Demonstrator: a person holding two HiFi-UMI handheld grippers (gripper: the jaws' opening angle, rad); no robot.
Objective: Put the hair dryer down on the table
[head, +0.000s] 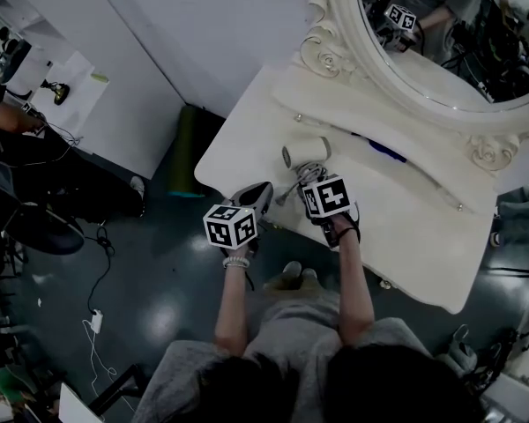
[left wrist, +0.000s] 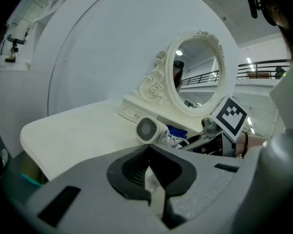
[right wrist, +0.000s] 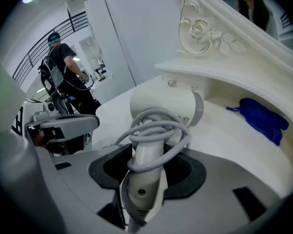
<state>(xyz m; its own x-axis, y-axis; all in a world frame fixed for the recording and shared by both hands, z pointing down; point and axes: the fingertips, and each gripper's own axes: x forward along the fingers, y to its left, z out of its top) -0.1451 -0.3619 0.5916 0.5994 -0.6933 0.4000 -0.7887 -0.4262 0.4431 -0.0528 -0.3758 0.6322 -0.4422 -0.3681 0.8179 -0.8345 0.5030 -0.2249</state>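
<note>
The white hair dryer [head: 307, 152] is over the near left part of the cream dressing table [head: 406, 227], its grey cord wound round the handle. My right gripper [head: 309, 177] is shut on that handle, and in the right gripper view the handle [right wrist: 145, 172] runs up between the jaws to the dryer's body [right wrist: 161, 106]. I cannot tell whether the body touches the tabletop. My left gripper [head: 261, 192] hangs at the table's front left edge, shut on nothing. In the left gripper view the dryer's round grille [left wrist: 147, 129] faces me just beyond my left gripper [left wrist: 147, 156].
An oval mirror [head: 441, 42] in a carved frame stands at the table's back above a low raised shelf [right wrist: 219, 72]. A blue object [head: 383, 148] lies under the shelf. A person [head: 35, 174] sits at the left, and a cable with a power strip [head: 95, 320] lies on the floor.
</note>
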